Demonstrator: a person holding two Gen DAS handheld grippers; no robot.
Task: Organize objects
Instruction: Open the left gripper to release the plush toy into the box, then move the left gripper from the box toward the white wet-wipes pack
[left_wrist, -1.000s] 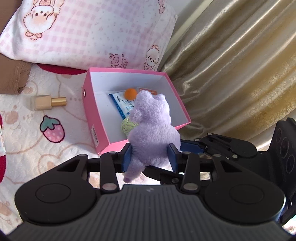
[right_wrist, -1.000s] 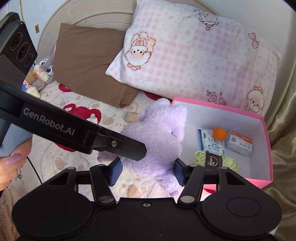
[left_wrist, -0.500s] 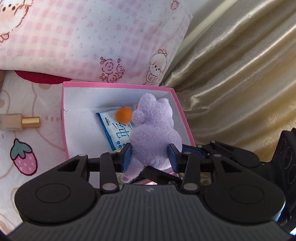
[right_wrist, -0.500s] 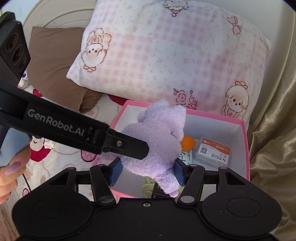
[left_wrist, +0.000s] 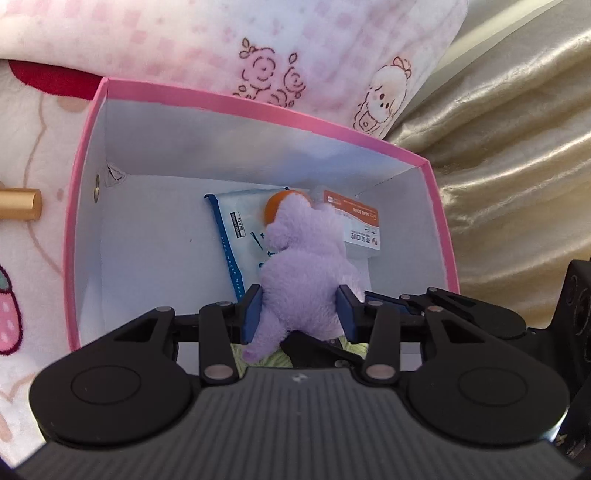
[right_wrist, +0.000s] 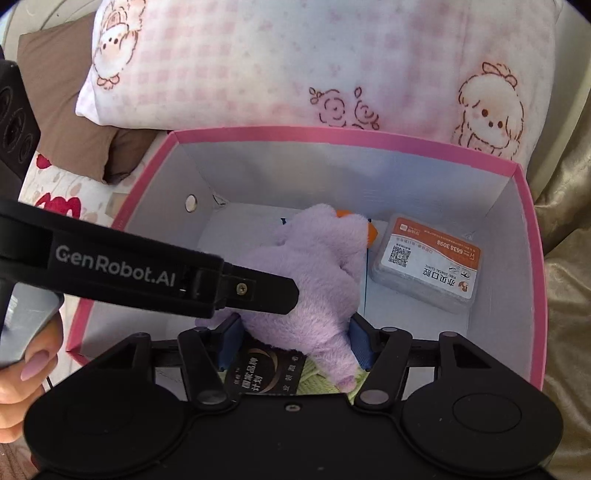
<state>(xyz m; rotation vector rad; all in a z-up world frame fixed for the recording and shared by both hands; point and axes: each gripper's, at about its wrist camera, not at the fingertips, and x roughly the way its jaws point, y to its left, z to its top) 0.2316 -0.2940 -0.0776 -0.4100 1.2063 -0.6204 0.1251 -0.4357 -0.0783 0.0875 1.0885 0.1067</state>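
A purple plush toy (left_wrist: 301, 273) is held low inside the pink box (left_wrist: 85, 147), which has white inner walls. My left gripper (left_wrist: 300, 309) is shut on the plush from both sides. My right gripper (right_wrist: 293, 341) is shut on the same plush (right_wrist: 314, 273) from the other side, inside the box (right_wrist: 532, 236). In the box lie a blue wipes pack (left_wrist: 236, 229), an orange ball (left_wrist: 274, 206), a grey dental box (right_wrist: 424, 264) and green yarn (right_wrist: 317, 380) with a black label. The plush hides part of them.
A pink checked pillow (right_wrist: 295, 62) leans behind the box. A brown pillow (right_wrist: 62, 96) lies at the left. A gold-capped bottle (left_wrist: 18, 203) lies on the bedspread left of the box. A gold curtain (left_wrist: 517, 147) hangs at the right.
Both grippers have carried the plush forward and down, from above the box's near edge to low inside the box. Both stayed shut on it.
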